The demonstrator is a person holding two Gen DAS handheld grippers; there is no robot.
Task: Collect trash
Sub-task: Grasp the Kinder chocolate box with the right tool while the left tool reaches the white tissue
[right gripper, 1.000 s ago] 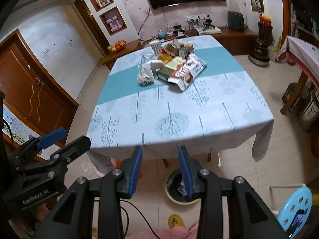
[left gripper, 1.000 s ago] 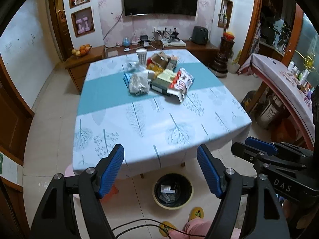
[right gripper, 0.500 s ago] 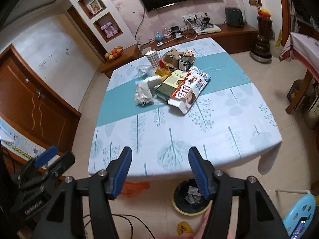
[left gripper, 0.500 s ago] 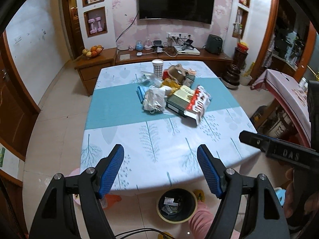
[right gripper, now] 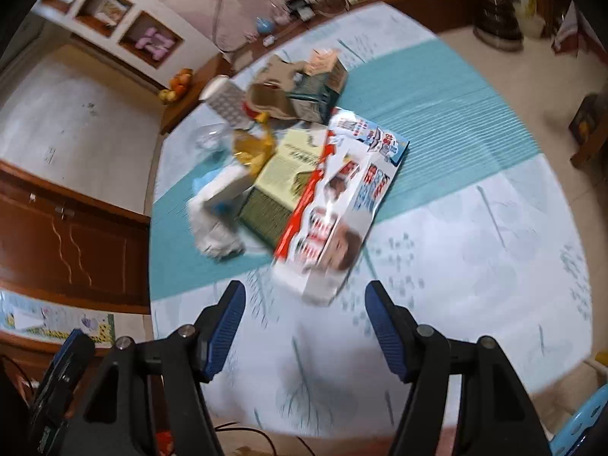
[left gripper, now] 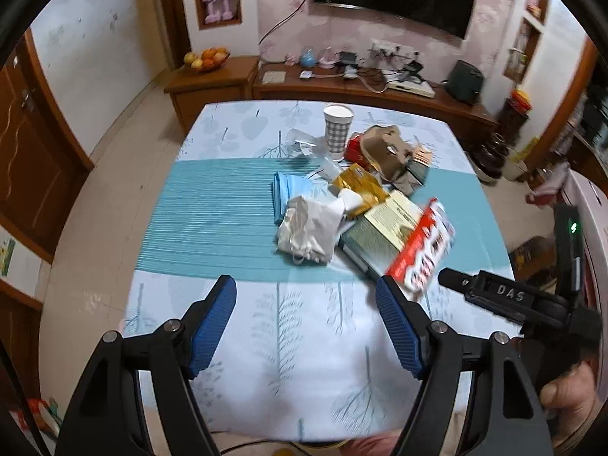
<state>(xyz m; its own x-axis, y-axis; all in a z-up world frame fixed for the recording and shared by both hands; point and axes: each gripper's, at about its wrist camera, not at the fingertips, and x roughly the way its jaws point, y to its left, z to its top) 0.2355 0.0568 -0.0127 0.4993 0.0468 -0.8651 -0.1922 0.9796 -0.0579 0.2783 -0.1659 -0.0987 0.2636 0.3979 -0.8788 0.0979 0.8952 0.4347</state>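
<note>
A heap of trash lies mid-table: a red and white snack box (right gripper: 338, 205) (left gripper: 423, 250), a green and cream carton (left gripper: 383, 228), crumpled white tissue (left gripper: 309, 228) (right gripper: 214, 224), a blue mask (left gripper: 288, 193), a yellow wrapper (left gripper: 359, 186), a checked paper cup (left gripper: 337, 129) and brown paper (left gripper: 385, 148). My left gripper (left gripper: 306, 300) hangs open over the near tablecloth, short of the tissue. My right gripper (right gripper: 304, 307) is empty, its jaws opening, with the snack box's near end just beyond the fingertips. Its body (left gripper: 524, 304) shows in the left wrist view, a hand on it.
The table (left gripper: 228, 205) wears a pale leaf-print cloth with a teal band. Behind it stand a low wooden cabinet (left gripper: 364, 87) with cables and devices, a fruit bowl (left gripper: 207, 59) and a wall television. A wooden door (right gripper: 68, 235) is on the left.
Both grippers came forward and down over the table, so the trash heap looks much closer and the floor bin has dropped out of view. The right jaws have widened.
</note>
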